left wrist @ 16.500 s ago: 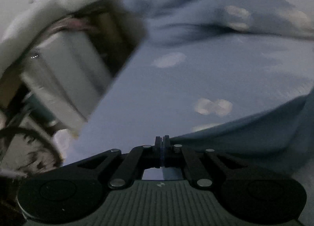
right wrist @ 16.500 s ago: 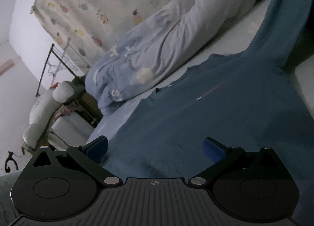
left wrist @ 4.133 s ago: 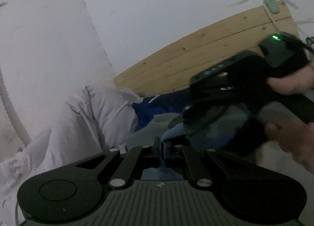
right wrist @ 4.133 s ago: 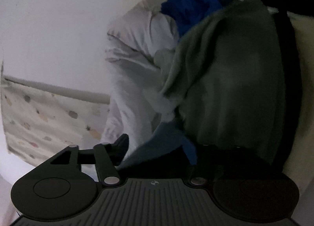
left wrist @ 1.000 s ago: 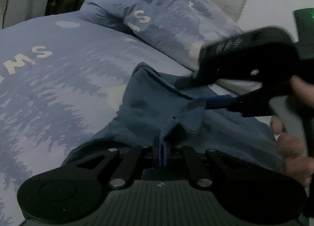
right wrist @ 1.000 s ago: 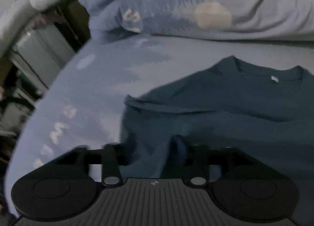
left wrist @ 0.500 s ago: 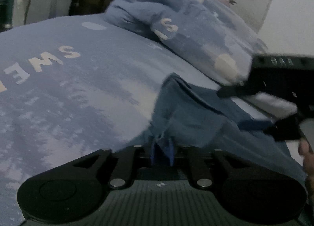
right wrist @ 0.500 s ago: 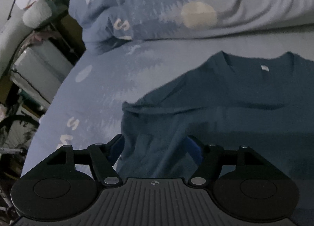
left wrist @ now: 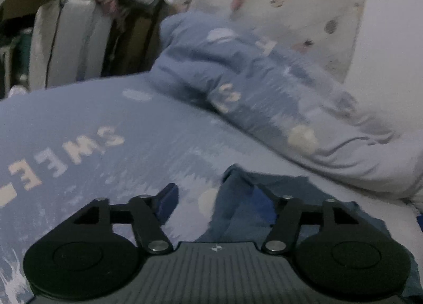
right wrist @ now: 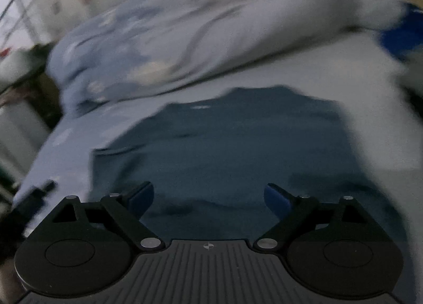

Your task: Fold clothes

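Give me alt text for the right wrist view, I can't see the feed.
The right gripper, fingers open and empty, is above a dark blue shirt lying flat on a light blue bedsheet. A rumpled duvet lies behind it; the image is motion-blurred.
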`<state>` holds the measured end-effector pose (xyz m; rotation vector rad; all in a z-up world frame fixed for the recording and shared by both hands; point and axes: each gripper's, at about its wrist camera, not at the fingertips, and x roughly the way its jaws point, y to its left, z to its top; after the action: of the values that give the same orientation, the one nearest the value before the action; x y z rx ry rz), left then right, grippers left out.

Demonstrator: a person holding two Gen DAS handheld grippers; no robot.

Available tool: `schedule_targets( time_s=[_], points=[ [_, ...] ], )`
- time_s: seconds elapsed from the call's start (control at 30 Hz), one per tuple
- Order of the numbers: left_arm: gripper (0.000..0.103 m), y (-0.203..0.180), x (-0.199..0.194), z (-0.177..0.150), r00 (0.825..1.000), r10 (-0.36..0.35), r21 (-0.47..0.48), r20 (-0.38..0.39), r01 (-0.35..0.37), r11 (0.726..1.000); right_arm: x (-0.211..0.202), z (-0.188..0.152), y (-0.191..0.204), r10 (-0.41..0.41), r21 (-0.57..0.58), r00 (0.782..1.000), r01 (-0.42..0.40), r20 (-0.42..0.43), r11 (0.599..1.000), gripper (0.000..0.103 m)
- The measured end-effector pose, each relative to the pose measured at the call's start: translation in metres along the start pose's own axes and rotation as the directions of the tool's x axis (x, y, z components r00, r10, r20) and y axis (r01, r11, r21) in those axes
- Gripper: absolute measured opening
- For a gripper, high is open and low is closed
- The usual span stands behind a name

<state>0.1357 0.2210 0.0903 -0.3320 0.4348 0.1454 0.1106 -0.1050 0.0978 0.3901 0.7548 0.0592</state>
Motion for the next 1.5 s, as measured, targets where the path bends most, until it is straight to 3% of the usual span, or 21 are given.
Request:
schedule_targets(
  time_s=[0.1,0.27,0.43,0.57,0.67,0.73,0.83,0.93,1.03,1.17,1.27,1.4,1.5],
  points=[
    [0.087,-0.003,-0.019,0.008,1.000,-0.020,0.011,0.017,0.020,1.000,-0.066,-0.016,-0.048,-0.063,0.057,0.997,0.061,0.043,0.997,0.093],
    [0.088,-0.007,-0.076,0.021,0.997,-0.074,0.038,0.007,0.074,0.997,-0.173,-0.040,-0.119,-0.147,0.126,0.985,0.135,0.095,0.983,0.094],
    [0.089,-0.004,-0.164,0.044,0.992,-0.128,0.095,0.000,0.128,0.987,-0.260,-0.060,-0.130,-0.095,0.014,0.990,0.094,0.104,0.995,0.094],
    [0.093,0.001,-0.239,0.058,0.991,-0.132,0.170,0.002,0.130,0.977,-0.295,-0.079,-0.135,-0.032,-0.050,0.998,0.035,0.061,0.998,0.094],
    [0.096,0.011,-0.288,0.064,0.993,-0.120,0.188,-0.008,0.119,0.975,-0.290,-0.101,-0.148,-0.042,-0.031,0.999,0.041,-0.018,0.999,0.094],
    [0.101,0.015,-0.312,0.059,0.992,-0.118,0.193,-0.045,0.125,0.973,-0.266,-0.123,-0.156,-0.092,-0.029,0.990,0.090,-0.105,0.996,0.094],
    [0.102,0.014,-0.324,0.032,0.984,-0.107,0.208,-0.142,0.135,0.969,-0.212,-0.162,-0.163,-0.145,-0.033,0.954,0.141,-0.261,0.989,0.093],
    [0.100,0.017,-0.311,-0.008,0.962,-0.073,0.196,-0.263,0.128,0.972,-0.168,-0.193,-0.166,-0.214,-0.069,0.913,0.203,-0.347,0.977,0.092],
    [0.095,0.029,-0.280,-0.046,0.929,-0.015,0.161,-0.369,0.080,0.984,-0.142,-0.212,-0.168,-0.258,-0.106,0.893,0.236,-0.369,0.966,0.085],
    [0.093,0.041,-0.234,-0.087,0.870,0.061,0.161,-0.489,0.022,0.987,-0.121,-0.217,-0.167,-0.291,-0.159,0.885,0.248,-0.364,0.956,0.084],
    [0.078,0.045,-0.198,-0.112,0.824,0.137,0.199,-0.550,-0.029,0.979,-0.111,-0.217,-0.169,-0.287,-0.153,0.895,0.248,-0.341,0.957,0.084],
    [0.074,0.054,-0.166,-0.132,0.803,0.168,0.215,-0.571,-0.051,0.975,-0.108,-0.212,-0.173,-0.267,-0.141,0.912,0.233,-0.312,0.962,0.078],
    [0.078,0.061,-0.163,-0.133,0.804,0.138,0.187,-0.578,-0.034,0.982,-0.106,-0.213,-0.173,-0.259,-0.158,0.916,0.220,-0.307,0.963,0.073]
  ],
)
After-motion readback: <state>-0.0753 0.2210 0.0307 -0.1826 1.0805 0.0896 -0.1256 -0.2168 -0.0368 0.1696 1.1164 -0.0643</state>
